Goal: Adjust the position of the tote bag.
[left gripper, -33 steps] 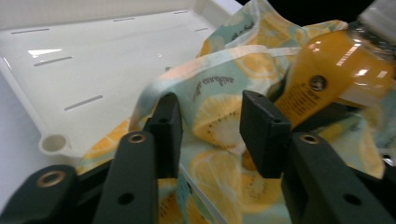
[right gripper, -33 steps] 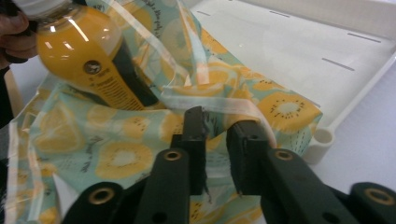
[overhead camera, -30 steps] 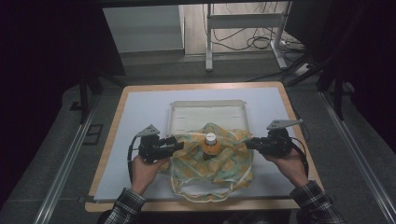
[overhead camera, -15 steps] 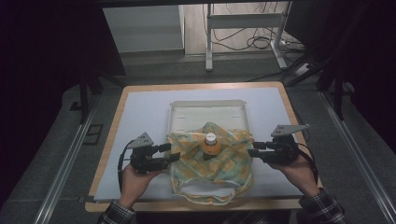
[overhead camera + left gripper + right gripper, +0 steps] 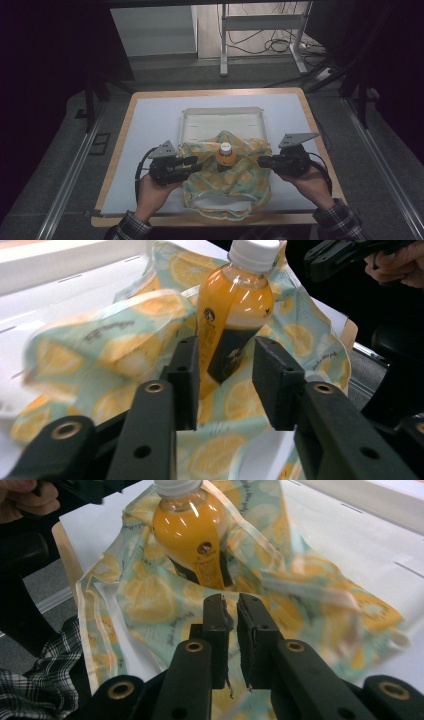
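One orange juice bottle (image 5: pixel 226 156) stands in the middle of the frame on a lemon-print bag (image 5: pixel 235 182). The left gripper (image 5: pixel 192 163) has its jaws apart. The right gripper (image 5: pixel 263 161) has its jaws nearly together, holding nothing I can see. A bump or a tug on the bag could tip the bottle.

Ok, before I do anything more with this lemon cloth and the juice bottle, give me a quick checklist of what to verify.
1. Bottle upright on the cloth: ok.
2. White cap on the bottle: ok.
3. Left claw open, jaws apart either side of the bottle's base: ok.
4. Right claw holding cloth: cannot tell; jaws nearly together, no fabric clearly between them.
5. Cloth edges settled: not ok; one flap is blurred in each gripper view.
6. Tray behind clear of the cloth: not ok; the cloth overlaps its near edge.
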The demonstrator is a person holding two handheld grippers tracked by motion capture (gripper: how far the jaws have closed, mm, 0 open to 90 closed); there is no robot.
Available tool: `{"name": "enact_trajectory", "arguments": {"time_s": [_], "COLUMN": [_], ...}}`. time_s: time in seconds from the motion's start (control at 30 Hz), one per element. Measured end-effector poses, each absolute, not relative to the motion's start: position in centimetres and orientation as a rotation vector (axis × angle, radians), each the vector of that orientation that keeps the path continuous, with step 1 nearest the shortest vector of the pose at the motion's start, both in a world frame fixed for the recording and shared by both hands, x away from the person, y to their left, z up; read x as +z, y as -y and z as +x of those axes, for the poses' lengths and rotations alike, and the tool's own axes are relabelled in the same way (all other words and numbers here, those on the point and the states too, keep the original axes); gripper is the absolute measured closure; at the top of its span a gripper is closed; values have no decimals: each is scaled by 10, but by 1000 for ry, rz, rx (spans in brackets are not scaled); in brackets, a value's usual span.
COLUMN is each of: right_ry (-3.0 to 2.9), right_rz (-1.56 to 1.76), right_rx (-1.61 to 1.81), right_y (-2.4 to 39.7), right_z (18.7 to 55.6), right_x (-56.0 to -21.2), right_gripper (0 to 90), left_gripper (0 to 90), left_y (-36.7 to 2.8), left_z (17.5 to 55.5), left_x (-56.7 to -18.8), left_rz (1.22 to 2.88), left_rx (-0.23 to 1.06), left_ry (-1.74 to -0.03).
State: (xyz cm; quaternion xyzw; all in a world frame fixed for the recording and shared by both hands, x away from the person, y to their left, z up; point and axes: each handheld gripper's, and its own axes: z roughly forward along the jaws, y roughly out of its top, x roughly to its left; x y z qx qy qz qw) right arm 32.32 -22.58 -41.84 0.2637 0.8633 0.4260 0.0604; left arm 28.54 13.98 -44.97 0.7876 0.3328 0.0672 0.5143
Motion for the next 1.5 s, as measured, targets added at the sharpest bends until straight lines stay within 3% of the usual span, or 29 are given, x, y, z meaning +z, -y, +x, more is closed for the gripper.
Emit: {"name": "enact_trajectory", "arguments": {"time_s": [0.27, 0.37, 1.0, 1.5], "right_ry": [-2646, -2651, -2662, -2763], "right_rz": [785, 787, 858, 819], "right_rx": [1264, 1252, 1041, 940], "right_y": [195, 190, 161, 155], "right_z": [342, 345, 381, 378], "right_x": [-431, -434, -487, -511], "right_gripper": [884, 885, 886, 886], "left_gripper": [847, 877, 866, 864], "left_y": [-122, -118, -107, -105], "left_z": [305, 313, 338, 337], "left_x": [-458, -464, -509, -528], "left_rz": [1937, 1948, 2044, 2103], "left_rx": [162, 148, 107, 36], "left_ry": [-797, -808, -903, -920]}}
